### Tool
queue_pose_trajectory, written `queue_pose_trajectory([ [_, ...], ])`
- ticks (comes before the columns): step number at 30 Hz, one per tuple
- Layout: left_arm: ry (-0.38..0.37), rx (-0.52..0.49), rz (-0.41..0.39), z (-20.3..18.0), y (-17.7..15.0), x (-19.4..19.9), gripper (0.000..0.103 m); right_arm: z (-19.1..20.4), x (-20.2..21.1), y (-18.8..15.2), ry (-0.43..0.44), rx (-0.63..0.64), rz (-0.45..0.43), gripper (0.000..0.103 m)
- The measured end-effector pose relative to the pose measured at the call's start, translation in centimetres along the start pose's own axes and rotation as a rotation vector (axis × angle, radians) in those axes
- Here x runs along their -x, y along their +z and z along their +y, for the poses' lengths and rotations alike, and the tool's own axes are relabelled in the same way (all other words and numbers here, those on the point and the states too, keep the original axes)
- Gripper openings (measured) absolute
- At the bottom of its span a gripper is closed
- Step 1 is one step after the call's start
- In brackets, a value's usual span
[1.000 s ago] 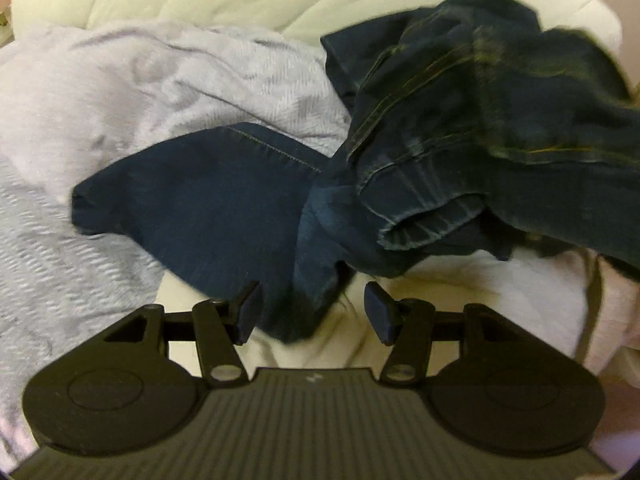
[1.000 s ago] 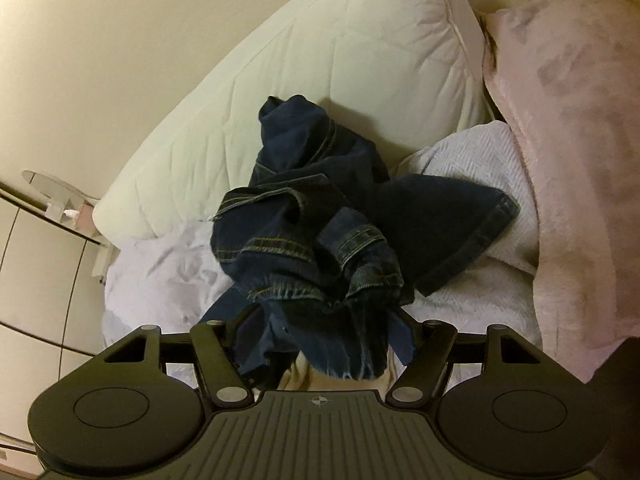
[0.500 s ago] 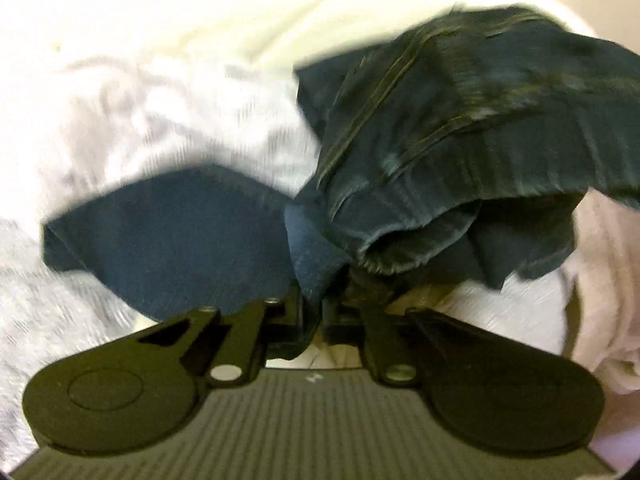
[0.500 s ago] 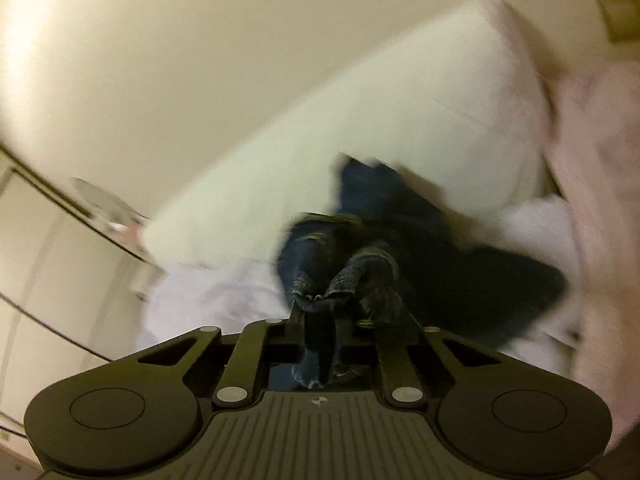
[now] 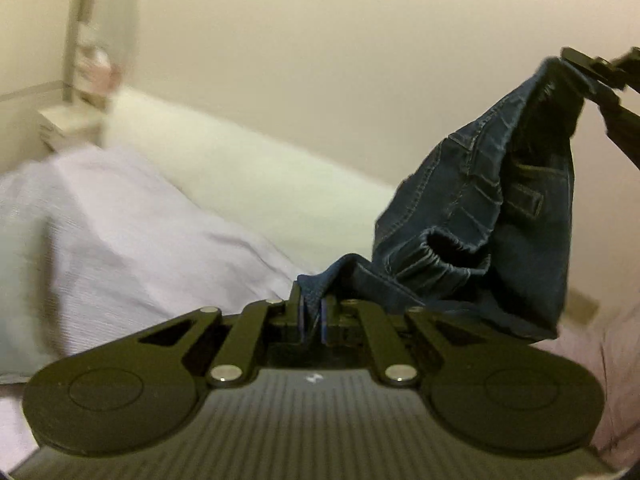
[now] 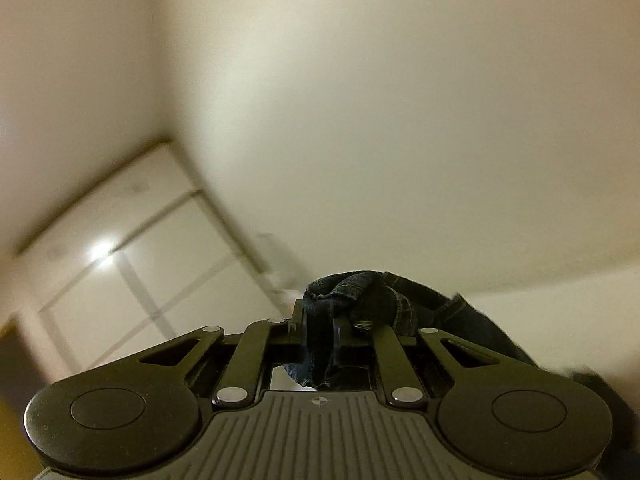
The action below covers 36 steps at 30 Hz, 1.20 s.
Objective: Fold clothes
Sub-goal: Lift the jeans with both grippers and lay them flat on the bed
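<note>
Dark blue jeans (image 5: pixel 472 216) hang in the air between my two grippers, the elastic waistband sagging in a loop. My left gripper (image 5: pixel 313 312) is shut on an edge of the denim at the bottom of the left wrist view. The right gripper (image 5: pixel 588 68) shows at the upper right of that view, pinching the other end of the jeans higher up. In the right wrist view my right gripper (image 6: pixel 320 330) is shut on a bunched fold of the jeans (image 6: pixel 352 292), which trail off to the right. The rest of the garment is hidden there.
Below lies a bed with a lilac textured cover (image 5: pixel 120 240) and a cream pillow (image 5: pixel 248 176) against a plain wall. A pink blanket (image 5: pixel 600 360) is at the right. White cupboard doors (image 6: pixel 132 264) and a small shelf (image 5: pixel 76 120) stand at the left.
Both grippers went from open above the crumpled jeans to shut on them. Both then rose, lifting the jeans off the bed, and the right wrist view tilted up to the wall.
</note>
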<state>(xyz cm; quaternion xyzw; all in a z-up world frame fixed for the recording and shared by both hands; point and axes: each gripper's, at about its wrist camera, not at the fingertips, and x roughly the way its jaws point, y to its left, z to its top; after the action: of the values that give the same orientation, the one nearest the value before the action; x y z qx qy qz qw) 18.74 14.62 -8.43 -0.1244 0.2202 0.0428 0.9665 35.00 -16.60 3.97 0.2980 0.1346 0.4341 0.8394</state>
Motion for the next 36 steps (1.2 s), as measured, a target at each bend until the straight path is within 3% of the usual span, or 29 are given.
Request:
queue_pose_trajectory([
  [4,0.122,0.059,-0.176,4.3,0.9,12.4,0.005,10.0,-1.2,-0.1,0.218,0.071,-0.016,0.009],
  [13,0.512,0.078,-0.548,11.2,2.0,43.9,0.005,32.6,-1.8,-4.0,0.702,0.060,-0.011,0.009],
  [17,0.668,0.035,-0.618,11.8,1.4,54.0,0.005,41.5,-1.2,-6.2,0.836,0.010,0.013,0.009],
  [22,0.834,0.040,-0.639,13.4,-0.5,63.1,0.005,47.9,-1.5,-10.2,0.875,-0.045,0.113,0.009],
  [24,0.889,0.068,-0.628,14.3,-1.5,65.1,0.005,50.0,-1.6,-11.8,0.877,-0.057,0.160,0.009],
  [26,0.914,0.105,-0.542,15.6,-3.4,65.6,0.005,52.4,-1.9,-13.7,0.866,-0.043,0.242,0.009],
  [27,0.922,0.125,-0.491,16.2,-4.4,65.8,0.006,53.5,-2.1,-14.9,0.852,-0.020,0.305,0.009],
  [29,0.927,0.176,-0.363,17.6,-6.8,65.3,0.007,54.2,-3.2,-17.9,0.783,0.089,0.520,0.012],
  [31,0.926,0.286,-0.162,19.1,-11.2,62.8,0.007,54.1,-4.4,-22.1,0.662,0.216,0.769,0.025],
  [33,0.920,0.396,0.007,19.8,-16.3,60.5,0.007,52.0,-5.2,-28.1,0.451,0.313,1.014,0.029],
  [34,0.915,0.447,0.054,19.3,-19.2,59.9,0.008,50.3,-5.2,-31.2,0.356,0.354,1.102,0.031],
  [36,0.903,0.540,0.135,17.7,-24.4,58.8,0.008,45.9,-3.7,-36.1,0.266,0.466,1.176,0.031],
])
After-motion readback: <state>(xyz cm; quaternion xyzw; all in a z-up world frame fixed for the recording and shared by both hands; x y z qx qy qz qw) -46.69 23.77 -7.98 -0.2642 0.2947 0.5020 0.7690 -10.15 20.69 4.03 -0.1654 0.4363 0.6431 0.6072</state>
